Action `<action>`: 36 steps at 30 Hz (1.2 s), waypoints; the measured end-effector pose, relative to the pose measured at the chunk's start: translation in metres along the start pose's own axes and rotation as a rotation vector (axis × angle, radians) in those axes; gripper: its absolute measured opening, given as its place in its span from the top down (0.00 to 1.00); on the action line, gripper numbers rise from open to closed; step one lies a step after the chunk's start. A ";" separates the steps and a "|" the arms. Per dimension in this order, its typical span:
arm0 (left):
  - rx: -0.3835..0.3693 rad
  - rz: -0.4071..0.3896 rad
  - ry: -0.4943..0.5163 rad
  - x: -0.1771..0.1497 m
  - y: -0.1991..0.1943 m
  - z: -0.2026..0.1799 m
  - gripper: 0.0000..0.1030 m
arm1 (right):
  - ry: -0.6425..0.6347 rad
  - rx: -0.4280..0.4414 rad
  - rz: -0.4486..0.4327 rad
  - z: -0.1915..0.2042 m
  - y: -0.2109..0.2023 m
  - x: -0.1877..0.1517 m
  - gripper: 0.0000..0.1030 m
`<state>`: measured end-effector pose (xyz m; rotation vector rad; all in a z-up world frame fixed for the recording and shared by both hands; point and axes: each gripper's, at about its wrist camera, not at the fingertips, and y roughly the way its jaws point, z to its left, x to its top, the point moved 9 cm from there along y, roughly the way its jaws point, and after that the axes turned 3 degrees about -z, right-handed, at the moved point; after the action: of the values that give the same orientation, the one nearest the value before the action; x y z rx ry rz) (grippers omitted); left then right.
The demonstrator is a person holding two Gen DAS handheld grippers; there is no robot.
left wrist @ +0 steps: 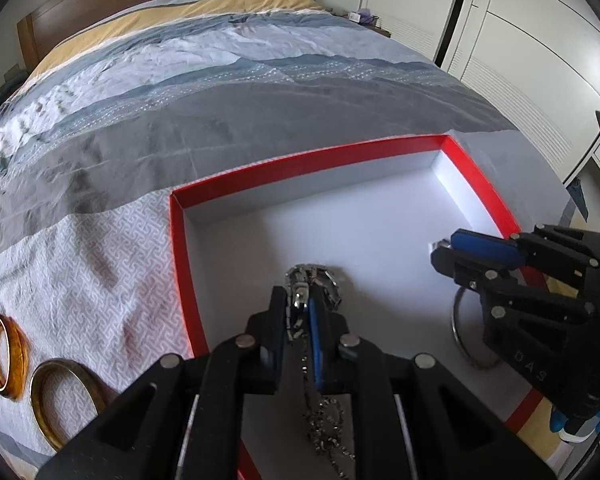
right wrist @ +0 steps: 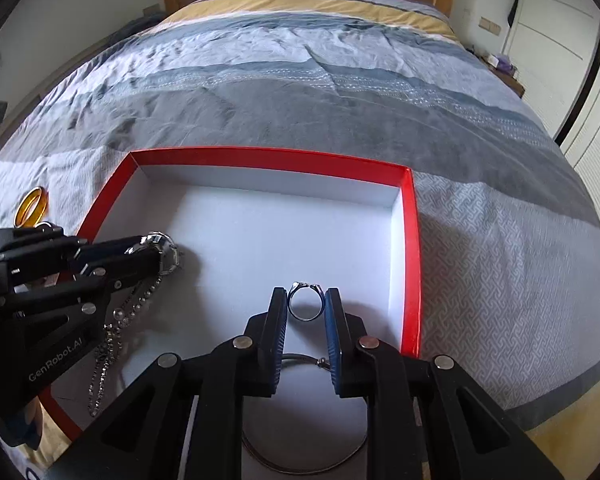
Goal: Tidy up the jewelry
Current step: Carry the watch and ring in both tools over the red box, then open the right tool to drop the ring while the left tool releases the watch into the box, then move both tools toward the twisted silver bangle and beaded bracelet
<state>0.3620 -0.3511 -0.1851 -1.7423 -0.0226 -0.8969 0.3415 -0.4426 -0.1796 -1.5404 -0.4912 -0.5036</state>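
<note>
A: While both claws hang over the red box on the bed, what do they grip?
B: Left claw pinches a silver chain; right claw clamps a silver ring, inside the box.

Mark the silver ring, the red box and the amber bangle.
silver ring point(right wrist: 306, 303), right wrist view, lower band between the pads.
red box point(right wrist: 268, 160), right wrist view, far rim.
amber bangle point(left wrist: 15, 354), left wrist view, right side of the band.

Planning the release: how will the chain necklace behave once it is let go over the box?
Probably floppy: the chain necklace hangs slack from the left tongs and already heaps on the red box floor. It would likely pile up rather than roll.
</note>
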 end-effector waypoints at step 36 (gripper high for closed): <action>0.306 -0.251 -0.103 -0.149 -0.371 0.088 0.68 | -0.025 0.176 -0.259 0.162 -0.295 -0.074 0.60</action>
<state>0.1418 -0.0767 0.0245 -1.5156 -0.4334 -0.9293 0.1100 -0.2730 0.0106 -1.3227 -0.7401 -0.6236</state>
